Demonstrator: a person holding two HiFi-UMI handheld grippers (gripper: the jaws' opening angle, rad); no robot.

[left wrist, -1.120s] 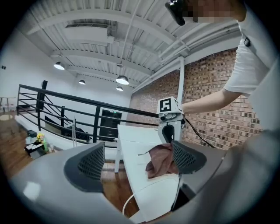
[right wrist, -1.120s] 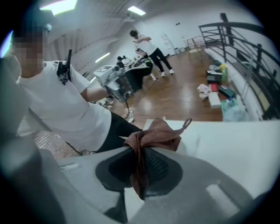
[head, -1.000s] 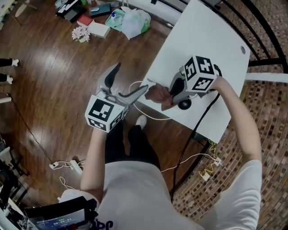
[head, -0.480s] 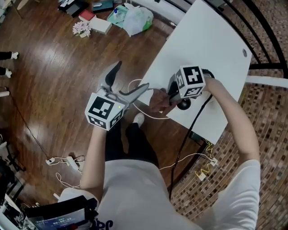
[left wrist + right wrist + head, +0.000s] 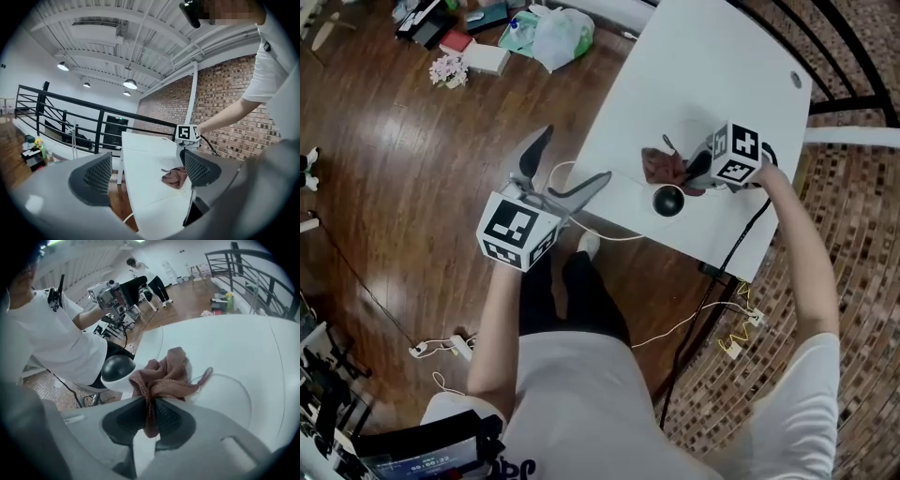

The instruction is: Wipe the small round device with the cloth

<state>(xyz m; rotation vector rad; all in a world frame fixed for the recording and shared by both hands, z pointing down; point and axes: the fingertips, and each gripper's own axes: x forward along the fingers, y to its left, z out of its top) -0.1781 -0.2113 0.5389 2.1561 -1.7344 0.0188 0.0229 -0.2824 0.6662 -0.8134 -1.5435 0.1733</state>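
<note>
The small round device (image 5: 667, 201), a black dome on a white base, sits near the front edge of the white table (image 5: 712, 75). My right gripper (image 5: 689, 173) is just behind it, shut on a crumpled reddish-brown cloth (image 5: 662, 166). In the right gripper view the cloth (image 5: 161, 376) bunches out from between the closed jaws of the right gripper (image 5: 149, 416), and the device (image 5: 117, 369) lies just left of it, close to or touching the cloth. My left gripper (image 5: 567, 173) hangs open off the table's left edge, holding nothing; its view shows the cloth (image 5: 174, 177) on the table (image 5: 145, 159).
A white cable (image 5: 581, 225) loops off the table edge below the left gripper. A black cable (image 5: 741, 248) drops off the table's right side. Bags and boxes (image 5: 548, 33) lie on the wooden floor. A black railing (image 5: 853, 56) runs behind the table.
My right gripper has carried the cloth from the device's front-left side, back and right onto the table. The device now shows uncovered. The left gripper has stayed put.
</note>
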